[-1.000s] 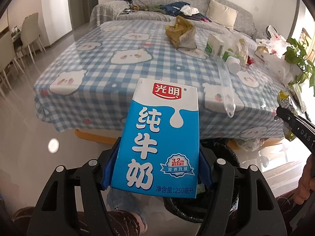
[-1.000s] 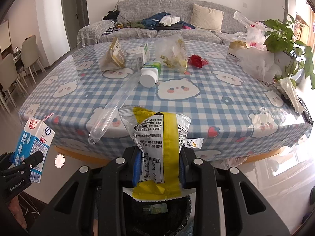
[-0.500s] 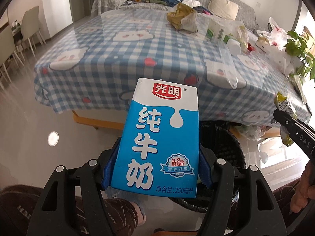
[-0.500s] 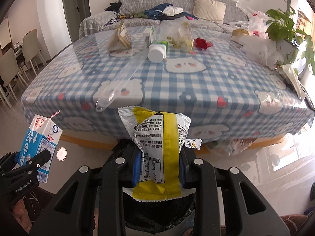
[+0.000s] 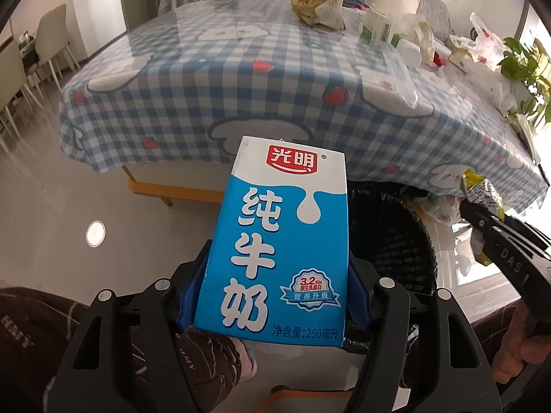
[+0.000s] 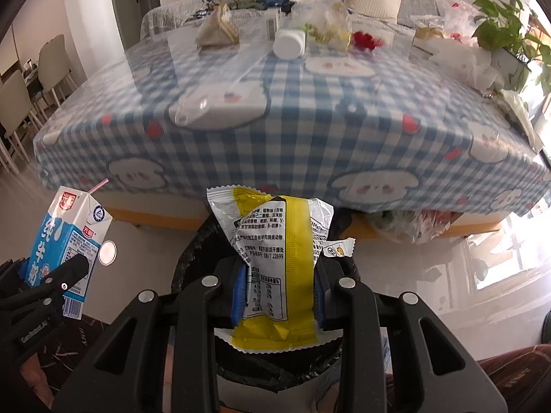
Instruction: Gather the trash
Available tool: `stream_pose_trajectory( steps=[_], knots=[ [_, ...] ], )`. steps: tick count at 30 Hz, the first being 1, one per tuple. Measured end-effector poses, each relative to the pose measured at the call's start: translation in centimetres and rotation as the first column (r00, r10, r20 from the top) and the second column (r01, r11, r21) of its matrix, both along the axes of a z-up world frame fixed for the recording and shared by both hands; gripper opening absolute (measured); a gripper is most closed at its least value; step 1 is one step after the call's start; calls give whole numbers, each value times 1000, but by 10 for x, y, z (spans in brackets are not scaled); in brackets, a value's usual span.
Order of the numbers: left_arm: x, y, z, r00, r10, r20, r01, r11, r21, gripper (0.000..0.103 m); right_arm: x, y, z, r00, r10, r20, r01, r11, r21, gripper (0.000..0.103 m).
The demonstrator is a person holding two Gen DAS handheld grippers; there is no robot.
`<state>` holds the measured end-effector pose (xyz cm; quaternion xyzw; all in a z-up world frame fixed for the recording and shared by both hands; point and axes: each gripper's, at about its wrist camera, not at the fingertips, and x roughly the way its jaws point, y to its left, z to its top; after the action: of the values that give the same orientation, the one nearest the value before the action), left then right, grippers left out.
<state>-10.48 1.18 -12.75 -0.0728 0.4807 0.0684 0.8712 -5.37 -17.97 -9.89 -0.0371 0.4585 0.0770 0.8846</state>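
My left gripper (image 5: 275, 296) is shut on a blue and white milk carton (image 5: 282, 241), held upright; the same carton (image 6: 65, 241), with a pink straw, shows at the left of the right wrist view. My right gripper (image 6: 277, 292) is shut on a yellow and silver snack wrapper (image 6: 275, 258), which also shows at the right edge of the left wrist view as the wrapper (image 5: 480, 192). A black mesh trash bin (image 5: 392, 241) with a black liner stands on the floor just behind the carton. Under the wrapper the bin (image 6: 193, 254) is mostly hidden.
The table with a blue checked cloth (image 5: 275, 69) stands ahead, its near edge above the bin. On it lie a crumpled bag (image 6: 217, 31), a white bottle (image 6: 289, 43), clear plastic (image 6: 327, 24) and white bags (image 6: 461, 58). Chairs (image 5: 48, 44) stand left. A hand (image 5: 516, 344) is at right.
Both grippers have sunk toward the floor with their loads. The table top has risen in both views and the bin has come closer.
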Motion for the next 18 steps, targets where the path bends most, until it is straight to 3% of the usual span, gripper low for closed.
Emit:
stream_pose_trajectory(
  steps=[18],
  knots=[
    [5, 14, -42, 996, 45, -74, -44, 999, 14, 65, 4, 18, -57, 996, 12, -89, -10, 1000, 20, 29]
  ],
)
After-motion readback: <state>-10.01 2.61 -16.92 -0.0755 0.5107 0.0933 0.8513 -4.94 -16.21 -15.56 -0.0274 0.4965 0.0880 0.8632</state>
